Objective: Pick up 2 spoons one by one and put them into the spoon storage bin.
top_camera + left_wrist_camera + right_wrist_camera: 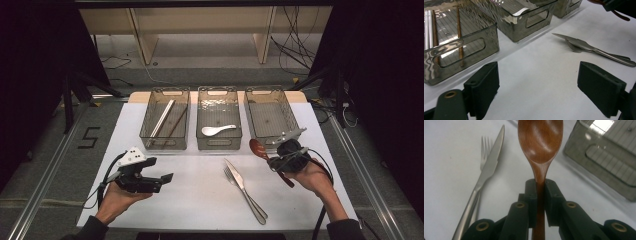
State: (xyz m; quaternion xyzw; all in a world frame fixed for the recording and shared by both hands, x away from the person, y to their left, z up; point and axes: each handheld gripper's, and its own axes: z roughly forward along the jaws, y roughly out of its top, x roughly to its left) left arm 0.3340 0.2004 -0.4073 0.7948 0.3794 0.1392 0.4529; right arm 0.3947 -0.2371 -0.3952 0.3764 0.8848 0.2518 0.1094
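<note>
- Right gripper: jaws pinched on the neck of the wooden spoon, handle running down between the pads, bowl sticking out past the tips.
- High view: spoon is held off the table, bowl just in front of the right bin, near its front-left corner. Handle end pokes out under the right hand.
- Left gripper: jaws spread wide, nothing between them, just bare white table. In the high view, left gripper sits well left of the spoon, in front of the left bin.
- Knife and fork lie overlapped on the table, just left of the spoon.
- Middle bin, left of the spoon: white spoon inside.
- Left bin: chopsticks, pale and brown pairs.
</note>
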